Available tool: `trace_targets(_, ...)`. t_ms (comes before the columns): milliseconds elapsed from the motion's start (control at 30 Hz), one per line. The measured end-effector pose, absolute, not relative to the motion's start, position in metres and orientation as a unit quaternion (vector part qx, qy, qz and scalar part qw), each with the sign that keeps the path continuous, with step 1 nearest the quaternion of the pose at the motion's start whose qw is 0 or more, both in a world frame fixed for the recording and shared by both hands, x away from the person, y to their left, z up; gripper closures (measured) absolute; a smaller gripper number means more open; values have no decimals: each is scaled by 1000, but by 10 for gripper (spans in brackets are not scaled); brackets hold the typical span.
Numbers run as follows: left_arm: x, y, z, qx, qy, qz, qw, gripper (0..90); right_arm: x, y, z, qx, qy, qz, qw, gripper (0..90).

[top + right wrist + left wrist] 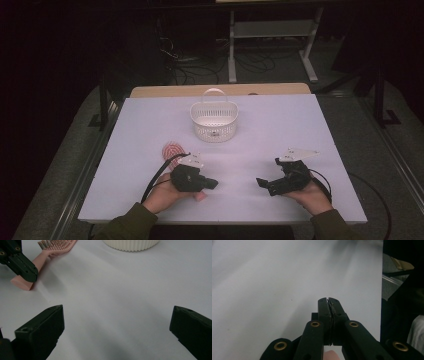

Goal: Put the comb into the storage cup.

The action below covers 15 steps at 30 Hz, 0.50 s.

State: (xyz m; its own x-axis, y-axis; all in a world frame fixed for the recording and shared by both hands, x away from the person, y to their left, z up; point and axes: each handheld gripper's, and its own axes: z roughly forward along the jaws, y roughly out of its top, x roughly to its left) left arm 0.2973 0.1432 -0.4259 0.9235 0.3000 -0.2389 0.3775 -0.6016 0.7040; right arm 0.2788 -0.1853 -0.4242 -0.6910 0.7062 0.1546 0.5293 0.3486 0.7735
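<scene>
A pink hairbrush [173, 149] lies flat on the white table [280, 120], bristles up, with its handle running toward the front edge. My left gripper [214, 183] rests over that handle, pointing right. In the left gripper view its jaws [328, 300] meet with nothing between the tips, and the pink handle end [329, 355] peeks out beneath them. The right gripper view shows the hairbrush [50, 251] with the left gripper [25, 267] lying across its handle. My right gripper [269, 172] sits at the front right, pointing left, jaws wide apart [117, 322] and empty.
A white perforated basket [214, 120] with a handle stands at the middle back of the table; its ribbed base [131, 243] appears at the top of the right gripper view. Cables trail from both grippers. The floor around the table is dark.
</scene>
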Motion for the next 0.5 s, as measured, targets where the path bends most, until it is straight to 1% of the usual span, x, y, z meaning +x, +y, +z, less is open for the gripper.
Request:
trace_targets(200,293,138,-429,907,180,-44,377,900,279,-185,-424,378,816,425,105,0)
trace_targets(500,292,137,-432,917,180,-39,355,900,279,-185,-424,378,816,425,106,0)
